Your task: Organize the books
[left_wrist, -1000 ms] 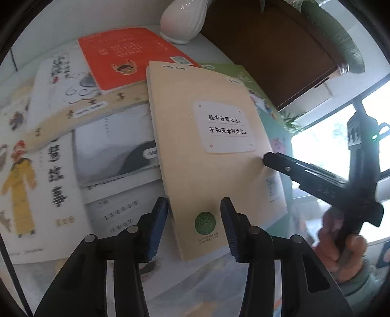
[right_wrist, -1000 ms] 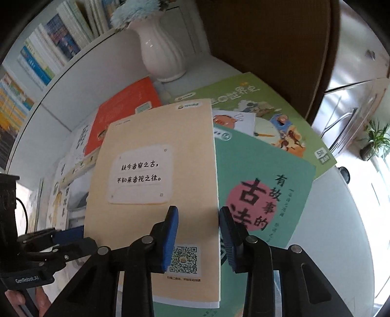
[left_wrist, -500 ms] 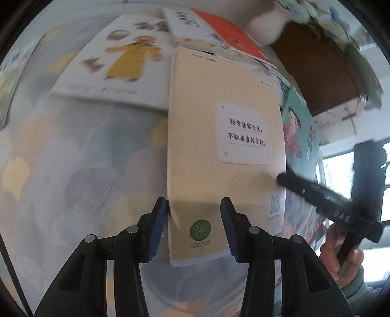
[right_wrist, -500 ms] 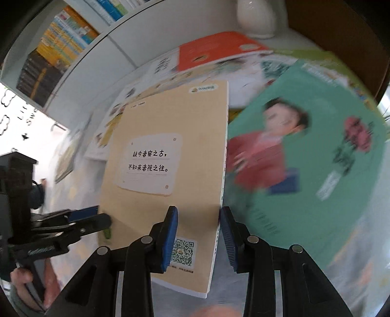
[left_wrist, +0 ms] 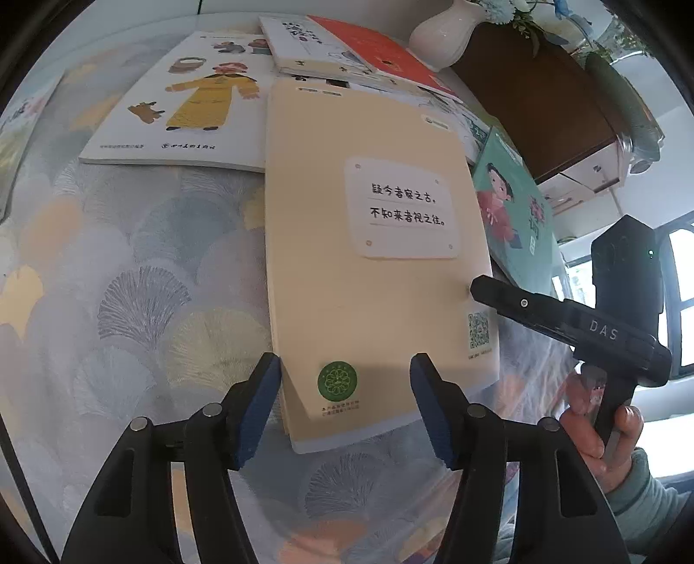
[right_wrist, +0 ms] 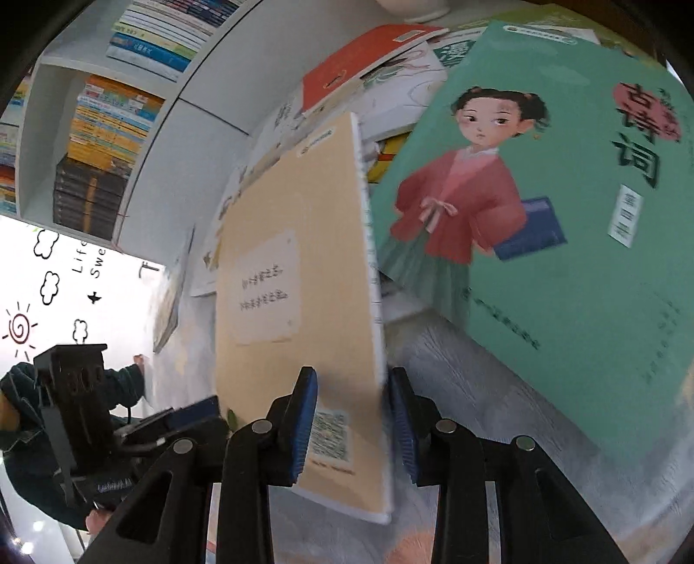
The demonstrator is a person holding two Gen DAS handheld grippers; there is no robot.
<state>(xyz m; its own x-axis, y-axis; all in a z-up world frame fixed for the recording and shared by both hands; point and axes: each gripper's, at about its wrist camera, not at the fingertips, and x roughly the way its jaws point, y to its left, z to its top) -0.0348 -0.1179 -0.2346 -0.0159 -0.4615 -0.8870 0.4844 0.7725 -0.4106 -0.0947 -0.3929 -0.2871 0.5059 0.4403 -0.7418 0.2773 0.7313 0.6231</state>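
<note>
Counter [left_wrist: 130,269], covered by a cloth printed with pale fan shapes, carrying a loose spread of books. At its far side, in the right wrist view, a white bookshelf [right_wrist: 99,108] holds stacked books.

Tan book [left_wrist: 347,282], the largest item near centre: cover up, white label with two lines of black characters, green round seal at its near corner and a square code at the right edge. In the left wrist view its near end lies over the cloth; in the right wrist view it appears raised at the right edge and tilted.

Teal book [right_wrist: 542,208], with a figure in a red jacket on the cover, lies just beside the tan book on its right. White picture book [left_wrist: 182,104], showing a figure in a yellow robe, lies at the tan book's far left, its edge passing under it. Orange book [left_wrist: 377,52] rests on a white book further back, near a white vase [left_wrist: 442,34].

Left tongs [left_wrist: 345,408]: jaws have just been opening and now stand apart on either side of the tan book's near corner, pads off the cover.

Right tongs [right_wrist: 353,427]: blue pads clamped on the tan book's right edge near the square code. A hand [left_wrist: 598,429] in a green sleeve holds their handle.
</note>
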